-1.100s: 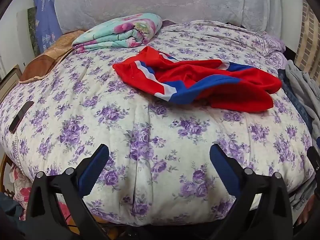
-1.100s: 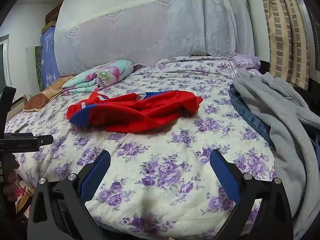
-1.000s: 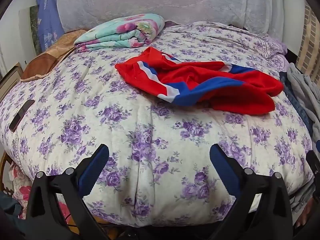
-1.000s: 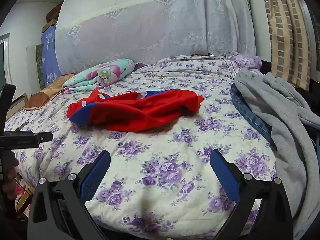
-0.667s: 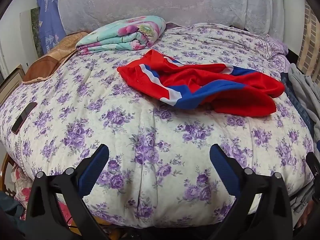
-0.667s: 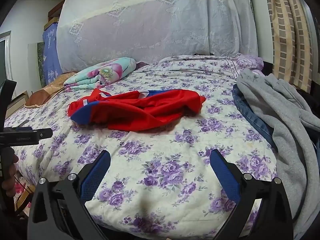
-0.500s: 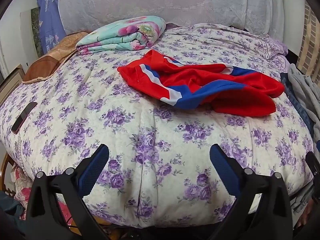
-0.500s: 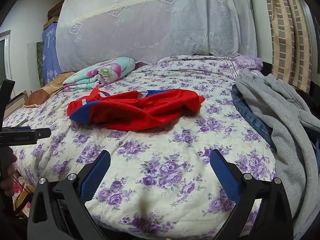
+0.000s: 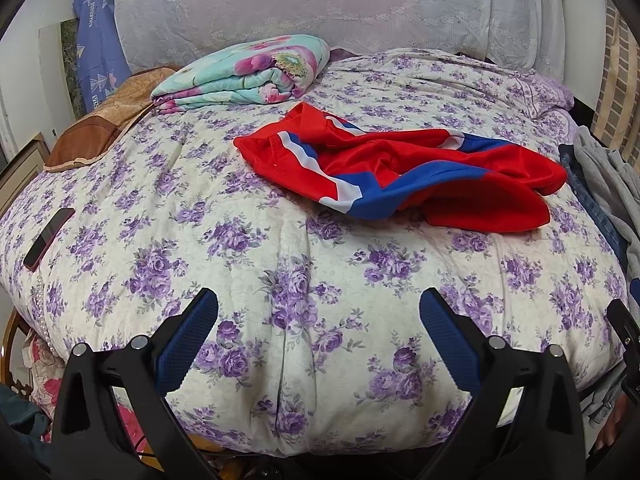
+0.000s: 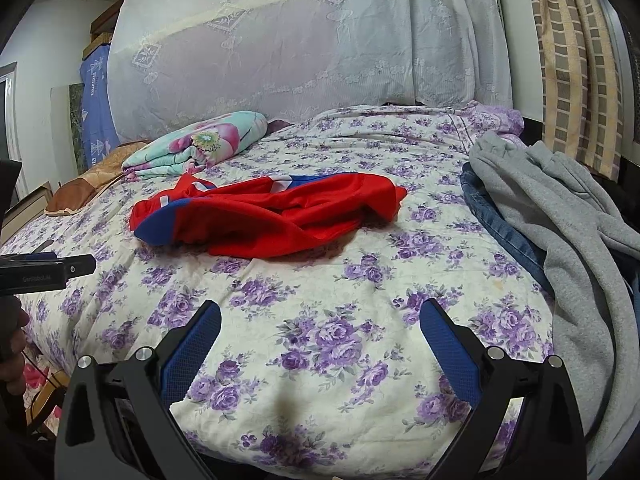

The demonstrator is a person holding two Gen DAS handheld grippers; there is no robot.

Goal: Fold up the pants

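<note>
Red pants [image 9: 404, 174] with blue and white side stripes lie crumpled in the middle of a bed with a purple floral quilt [image 9: 248, 264]. In the right wrist view the same pants [image 10: 272, 216] lie left of centre. My left gripper [image 9: 318, 336] hangs open over the bed's near edge, well short of the pants, nothing between its blue pads. My right gripper [image 10: 320, 344] is open too, above the quilt near the front edge, empty. The left gripper's body [image 10: 44, 270] shows at the right wrist view's left edge, held by a hand.
A folded floral blanket [image 9: 248, 76] lies at the head of the bed beside a brown pillow [image 9: 100, 132]. A dark phone [image 9: 48, 238] rests on the quilt's left side. Grey clothing and jeans [image 10: 560, 240] are piled on the right side. A lace-covered headboard [image 10: 304, 40] stands behind.
Both grippers have drifted slightly forward toward the bed, so the pants sit a little lower in the views. Both stay open. The pants have not moved.
</note>
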